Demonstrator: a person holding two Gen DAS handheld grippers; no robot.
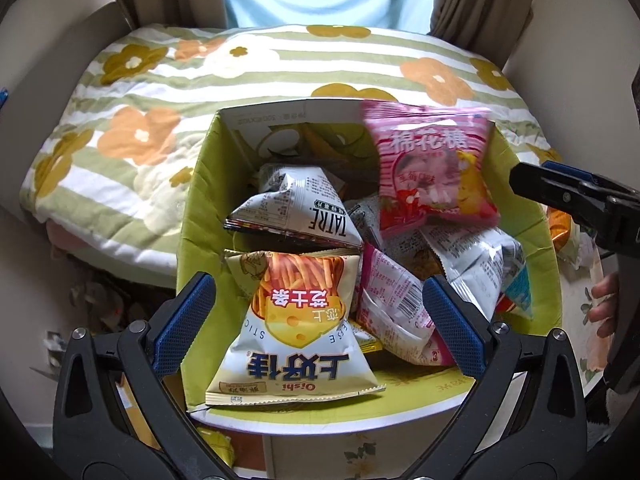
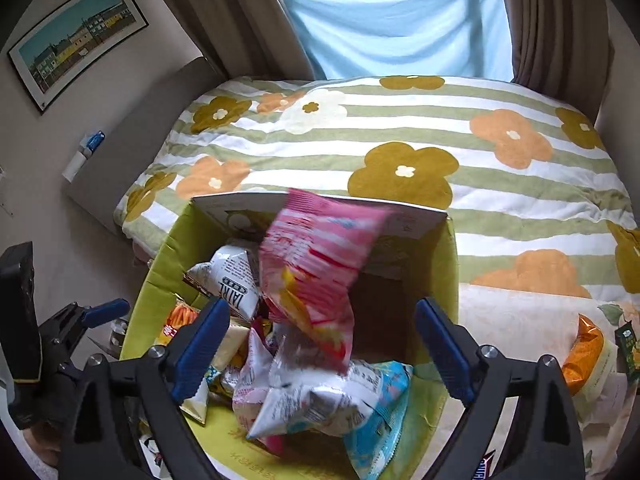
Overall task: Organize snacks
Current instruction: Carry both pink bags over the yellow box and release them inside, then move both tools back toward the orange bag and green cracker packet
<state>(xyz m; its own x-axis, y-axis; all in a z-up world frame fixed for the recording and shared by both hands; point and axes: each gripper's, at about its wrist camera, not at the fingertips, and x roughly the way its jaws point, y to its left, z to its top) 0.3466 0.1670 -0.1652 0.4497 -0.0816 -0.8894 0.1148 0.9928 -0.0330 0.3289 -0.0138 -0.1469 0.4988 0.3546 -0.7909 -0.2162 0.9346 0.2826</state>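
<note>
Spreading across the back of both views is a bed quilt (image 1: pixel 280 68) with green stripes and orange, mustard and white flowers, brown curtains (image 2: pixel 560 20) and a pale blue cloth (image 2: pixel 400 12) behind it, one framed picture (image 2: pixel 76 36) on the wall at ten o'clock. In front stands one green-lined cardboard box (image 1: pixel 192 216), stuffed with snack packets. The left gripper (image 1: pixel 318 320) hangs over it, jaws spread wide and empty, the cheese-stick bag (image 1: pixel 296 320) lying between them untouched. The right gripper (image 2: pixel 322 344) is gaping too, nothing pinched; the pink marshmallow bag (image 2: pixel 316 264) sits blurred just past its fingertips, at twelve o'clock, clear of both pads, above the pile. One white TATRE bag (image 1: pixel 296 212) lies mid-box. An orange packet (image 2: pixel 588 352) rests outside at three o'clock.
</note>
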